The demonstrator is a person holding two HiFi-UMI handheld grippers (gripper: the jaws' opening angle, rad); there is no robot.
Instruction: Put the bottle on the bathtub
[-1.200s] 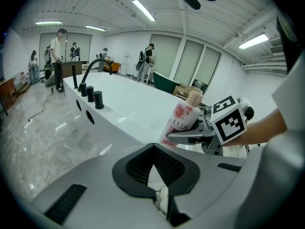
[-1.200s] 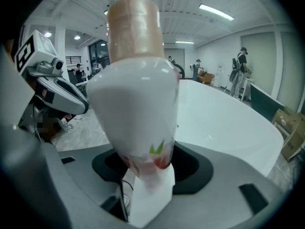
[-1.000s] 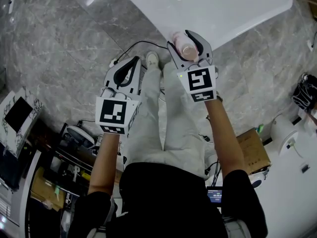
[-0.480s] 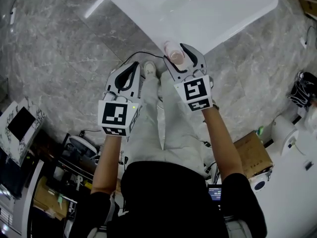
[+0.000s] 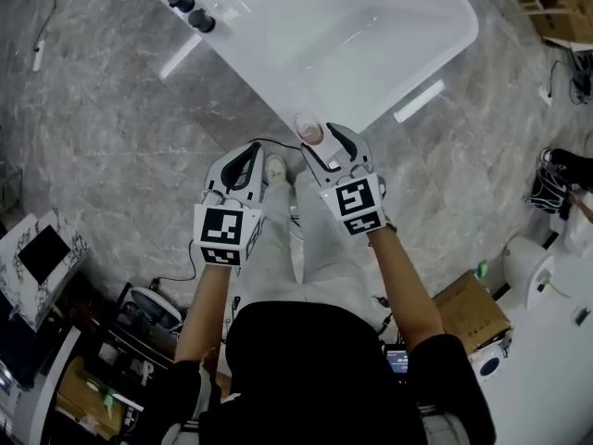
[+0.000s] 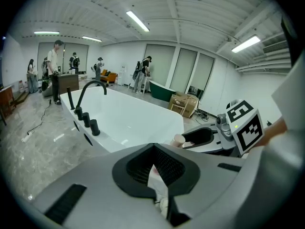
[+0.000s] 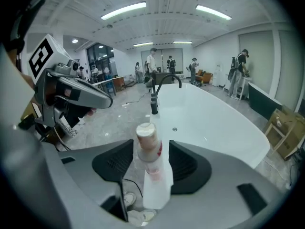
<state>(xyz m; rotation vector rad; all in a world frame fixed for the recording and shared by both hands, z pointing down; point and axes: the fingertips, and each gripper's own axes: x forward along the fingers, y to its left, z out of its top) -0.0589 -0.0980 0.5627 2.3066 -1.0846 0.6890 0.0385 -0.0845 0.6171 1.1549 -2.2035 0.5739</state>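
The right claw [image 5: 321, 143] grips the bottle [image 5: 309, 130] upright at the near rim of the bathtub [image 5: 278, 95]; the left claw [image 5: 248, 152] is closed, empty. Let go off-centre, the bottle could topple off that narrow rim.

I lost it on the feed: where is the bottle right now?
Head view, centre: the bottle is upright, clamped in the right gripper, at the near rim of the white bathtub.

A grey marbled stone floor [image 5: 111, 109] is carrying a white glossy bathtub [image 5: 250, 63] far off. A brown cardboard box [image 5: 473, 309] is sitting near right, and what looks like a thin black cable [image 5: 252, 142] is trailing beside the tub.
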